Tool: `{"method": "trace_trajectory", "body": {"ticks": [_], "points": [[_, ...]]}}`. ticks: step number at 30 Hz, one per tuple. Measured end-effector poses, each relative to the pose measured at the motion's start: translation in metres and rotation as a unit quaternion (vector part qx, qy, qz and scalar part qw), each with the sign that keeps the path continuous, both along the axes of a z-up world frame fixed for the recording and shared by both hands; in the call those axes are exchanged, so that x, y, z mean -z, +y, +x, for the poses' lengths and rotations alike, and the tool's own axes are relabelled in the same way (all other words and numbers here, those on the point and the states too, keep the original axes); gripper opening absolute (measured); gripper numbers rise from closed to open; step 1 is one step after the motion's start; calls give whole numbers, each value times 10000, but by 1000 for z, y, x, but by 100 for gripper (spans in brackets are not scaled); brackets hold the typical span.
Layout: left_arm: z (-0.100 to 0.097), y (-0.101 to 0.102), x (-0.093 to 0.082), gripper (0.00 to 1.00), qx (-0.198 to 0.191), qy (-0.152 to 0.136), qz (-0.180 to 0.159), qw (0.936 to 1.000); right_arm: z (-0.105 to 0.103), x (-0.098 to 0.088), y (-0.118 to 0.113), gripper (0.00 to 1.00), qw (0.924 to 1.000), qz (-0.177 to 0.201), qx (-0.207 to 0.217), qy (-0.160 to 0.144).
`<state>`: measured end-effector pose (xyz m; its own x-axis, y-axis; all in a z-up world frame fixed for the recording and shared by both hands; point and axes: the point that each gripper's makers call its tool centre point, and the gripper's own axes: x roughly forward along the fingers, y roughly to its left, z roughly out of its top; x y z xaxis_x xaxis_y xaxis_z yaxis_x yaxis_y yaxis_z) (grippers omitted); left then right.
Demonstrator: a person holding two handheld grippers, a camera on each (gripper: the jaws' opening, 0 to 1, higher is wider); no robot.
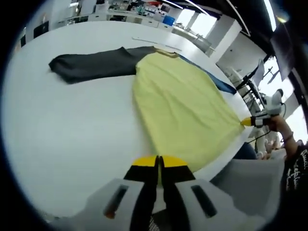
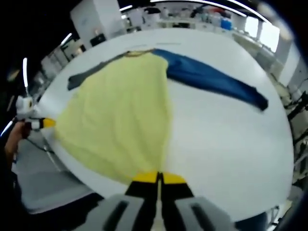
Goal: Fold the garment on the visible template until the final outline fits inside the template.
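In the left gripper view, the left gripper (image 1: 158,161) sits with its yellow-tipped jaws pressed together on the near hem corner of the shirt (image 1: 183,101), at the table (image 1: 72,139) edge. From there the pale yellow body of the shirt spreads flat across the white table, and a dark grey sleeve (image 1: 91,65) stretches away to one side. A blue sleeve (image 1: 219,82) edges out along the body's far side. At the other hem corner, the right gripper (image 1: 248,121) meets the cloth at the table edge, a hand (image 1: 279,122) behind it. In the right gripper view, the right gripper (image 2: 159,177) likewise has its jaws closed on the near hem corner. The yellow body runs up from it to the collar (image 2: 137,53), with the blue sleeve (image 2: 216,79) lying straight across the table to one side and the grey sleeve (image 2: 91,72) showing past the other. The left gripper (image 2: 45,123) pinches the opposite hem corner. Benches and shelves (image 2: 192,19) stand far behind.
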<state>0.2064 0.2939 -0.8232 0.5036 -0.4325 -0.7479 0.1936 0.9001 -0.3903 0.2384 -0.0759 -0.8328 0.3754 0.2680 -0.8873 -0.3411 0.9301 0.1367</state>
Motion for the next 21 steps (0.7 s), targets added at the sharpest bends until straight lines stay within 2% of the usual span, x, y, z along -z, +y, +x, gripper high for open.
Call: {"method": "trace_trajectory", "body": {"ticks": [5, 9, 13, 16, 21], "points": [[-3, 1, -3, 0, 164, -50, 221, 9996, -1, 1, 1, 0, 10000, 39, -25, -29], [-5, 7, 1, 0, 315, -83, 510, 9982, -2, 1, 2, 0, 10000, 19, -60, -45], [-5, 9, 1, 2, 339, -151, 558, 9977, -2, 2, 1, 0, 9999, -12, -132, -73], [-1, 7, -3, 10, 407, -323, 561, 9971, -1, 1, -1, 1, 9998, -59, -148, -124], [7, 5, -9, 33, 477, -654, 632, 9947, 5, -1, -7, 24, 9996, -62, -70, -251]]}}
